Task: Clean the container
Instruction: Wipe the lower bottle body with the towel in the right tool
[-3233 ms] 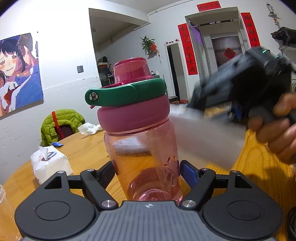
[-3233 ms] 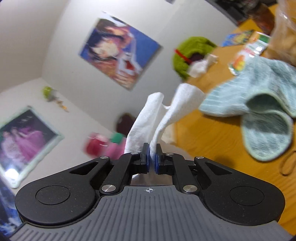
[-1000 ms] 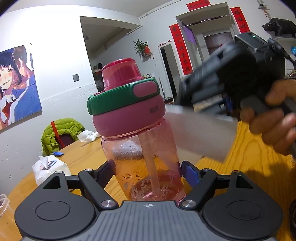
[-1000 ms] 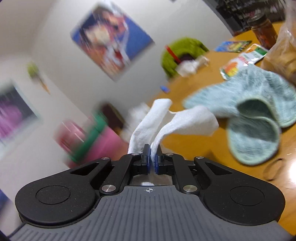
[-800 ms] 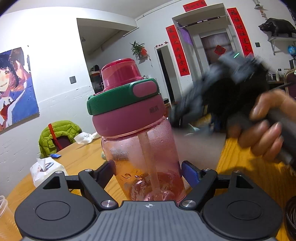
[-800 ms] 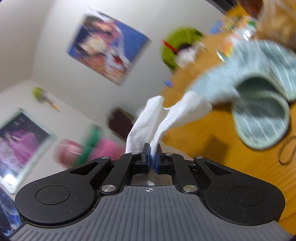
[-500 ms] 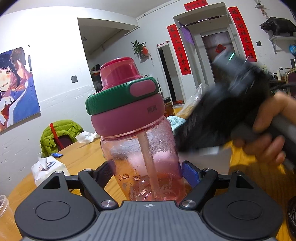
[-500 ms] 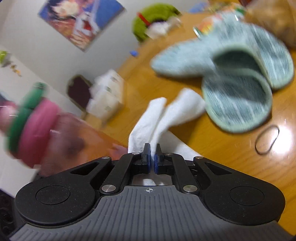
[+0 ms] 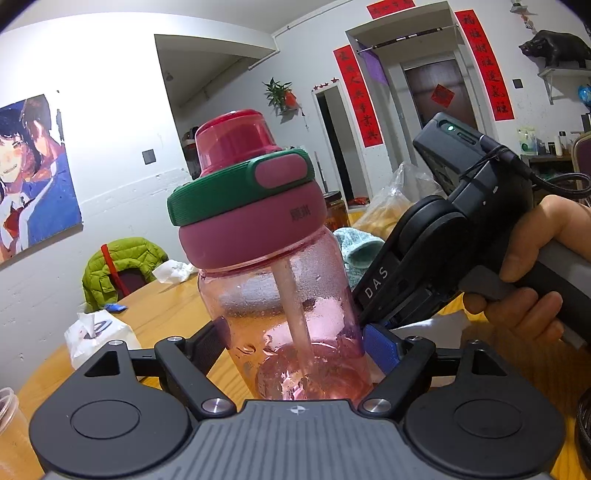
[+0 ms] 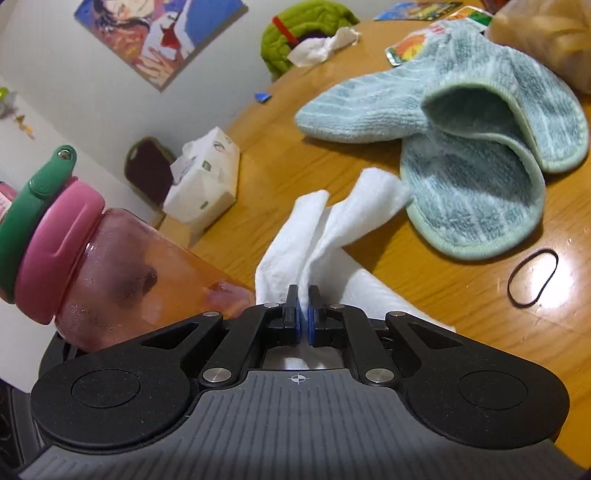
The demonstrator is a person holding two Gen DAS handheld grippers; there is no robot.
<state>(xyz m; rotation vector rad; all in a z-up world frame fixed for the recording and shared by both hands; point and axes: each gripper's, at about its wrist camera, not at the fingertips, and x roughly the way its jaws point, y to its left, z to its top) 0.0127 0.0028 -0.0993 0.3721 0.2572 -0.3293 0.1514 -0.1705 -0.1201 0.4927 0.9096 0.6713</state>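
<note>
Pink transparent plastic bottle (image 9: 280, 295) with pink lid and green carry handle stands between the fingers of the left gripper (image 9: 295, 343), whose jaws are opening while the blue pads stay against its sides. Right gripper (image 10: 303, 310) has narrow jaws pinching a white paper towel (image 10: 325, 229), just beside the bottle, above the round wooden table (image 10: 424, 295).

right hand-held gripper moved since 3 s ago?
Yes. The right hand-held gripper tipped down: the wall poster slid to the top edge, and the table now fills the view.

Black gripper (image 10: 302, 312) (blue pads, silver screws).
</note>
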